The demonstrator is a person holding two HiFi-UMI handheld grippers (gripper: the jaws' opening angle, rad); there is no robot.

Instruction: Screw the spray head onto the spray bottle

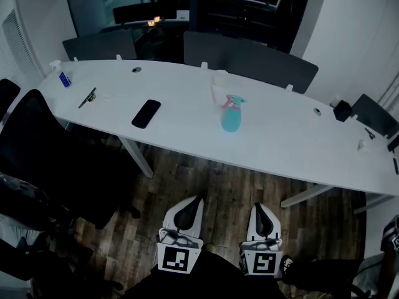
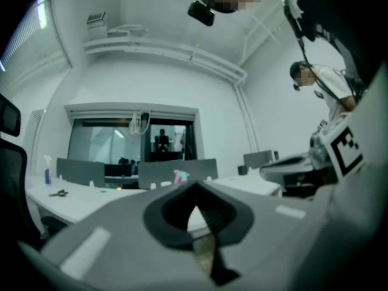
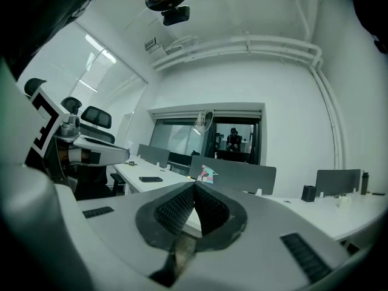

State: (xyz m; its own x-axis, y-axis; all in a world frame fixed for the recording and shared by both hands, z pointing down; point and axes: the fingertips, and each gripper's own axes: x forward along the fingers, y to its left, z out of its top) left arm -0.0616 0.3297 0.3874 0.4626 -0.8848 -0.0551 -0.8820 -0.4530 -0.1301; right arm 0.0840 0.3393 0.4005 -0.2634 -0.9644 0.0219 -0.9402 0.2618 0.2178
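The left gripper (image 1: 190, 207) is held low over the wood floor, short of the table (image 1: 280, 142). It points level at the table with its jaws pressed together on nothing. Ahead of it and a little to its left, a phone (image 1: 146, 113) lies flat on the tabletop. Ahead and between the two tools, well beyond either tip, the bottle (image 1: 230, 121) stands upright. The right gripper (image 1: 260, 212) hangs just beside its partner, level too, its jaws likewise closed and empty.

The bottle is teal and rounded, and the pink head (image 1: 234, 101) sits on top of it with its nose out to one side. From here I can't tell whether the head is threaded down tight or only resting on the neck. So the scene fits two stages: grippers coming in for a head that is merely perched, or drawn back from one already screwed home.

If any screwing is left, I'd judge it a two-tool job. One would steady the body low. The other would turn the collar under the head, not the trigger, keeping it square to the neck so the thread doesn't cross. The bottle looks light, so it would likely tip or spin in a loose hold.
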